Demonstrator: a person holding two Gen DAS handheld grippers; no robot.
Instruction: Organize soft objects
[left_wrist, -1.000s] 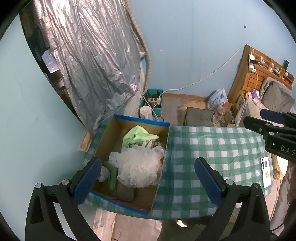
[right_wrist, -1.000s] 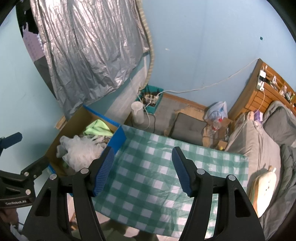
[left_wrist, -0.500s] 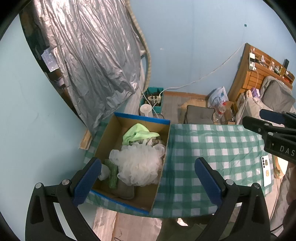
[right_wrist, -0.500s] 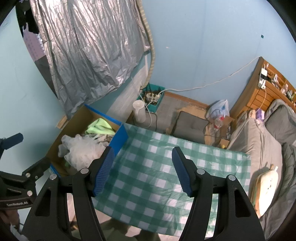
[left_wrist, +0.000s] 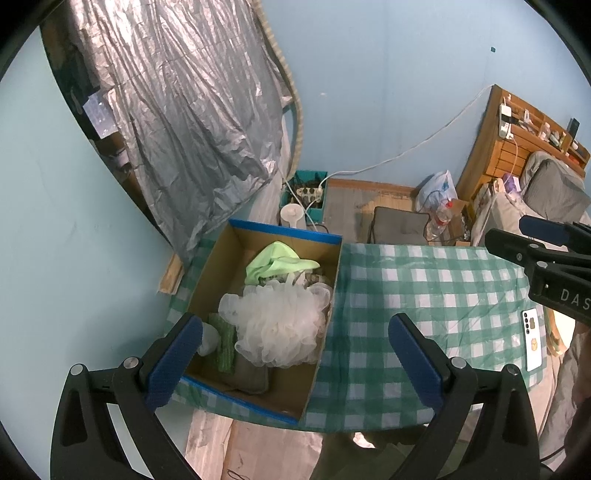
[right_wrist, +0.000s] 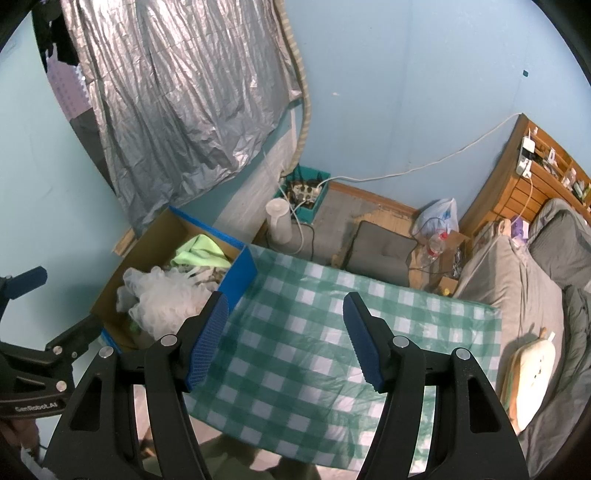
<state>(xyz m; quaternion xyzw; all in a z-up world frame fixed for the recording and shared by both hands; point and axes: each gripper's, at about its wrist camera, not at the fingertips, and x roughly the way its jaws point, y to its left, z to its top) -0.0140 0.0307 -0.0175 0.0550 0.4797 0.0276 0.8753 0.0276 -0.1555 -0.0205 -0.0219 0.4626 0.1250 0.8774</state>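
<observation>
A blue-rimmed cardboard box (left_wrist: 207, 280) (right_wrist: 242, 273) stands on the left end of the green checked table (left_wrist: 436, 295) (right_wrist: 317, 347). Inside it lie a white mesh bath puff (left_wrist: 277, 321) (right_wrist: 162, 295), a light green cloth (left_wrist: 277, 260) (right_wrist: 199, 253), a green scrub pad (left_wrist: 223, 343) and a grey cloth (left_wrist: 251, 376). My left gripper (left_wrist: 295, 354) hangs open high above the box's near right corner, nothing between its fingers. My right gripper (right_wrist: 282, 339) hangs open above the bare cloth, also with nothing in it.
A white phone (left_wrist: 532, 339) lies near the table's right edge. Beyond the table on the floor are a grey cushion (right_wrist: 380, 254), a white jug (right_wrist: 279, 221), a teal bin with a power strip (right_wrist: 306, 195) and a plastic bag (right_wrist: 439, 218). A grey bed (right_wrist: 524, 280) flanks the right side.
</observation>
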